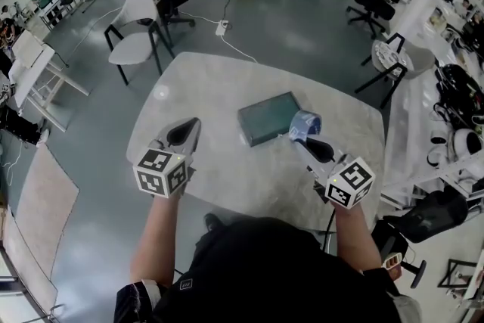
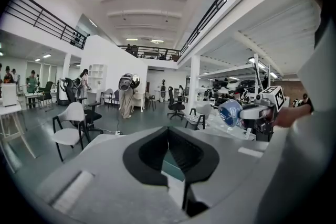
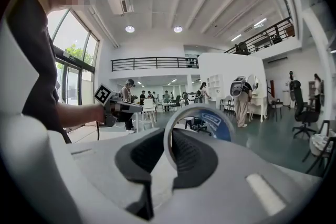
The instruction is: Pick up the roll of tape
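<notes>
Two jaws of the right gripper (image 1: 308, 141) are closed on the near wall of the roll of tape (image 1: 305, 125), one pad seemingly inside the ring and the other outside it, so the roll stands on edge straight out past the fingertips with its open hole facing sideways across the jaws. In the right gripper view the blue-and-white ring rises out of the black pads and blocks part of the room beyond. From there outward, the roll hangs clear of the pale table (image 1: 227, 79), just beside the right end of a flat teal box (image 1: 266, 117) that lies on the tabletop. By this reading the pick-up is done and rests on this one pinch alone. Well apart to the left, the left gripper (image 1: 189, 128) has its jaws drawn together on nothing, pointing toward the same box
</notes>
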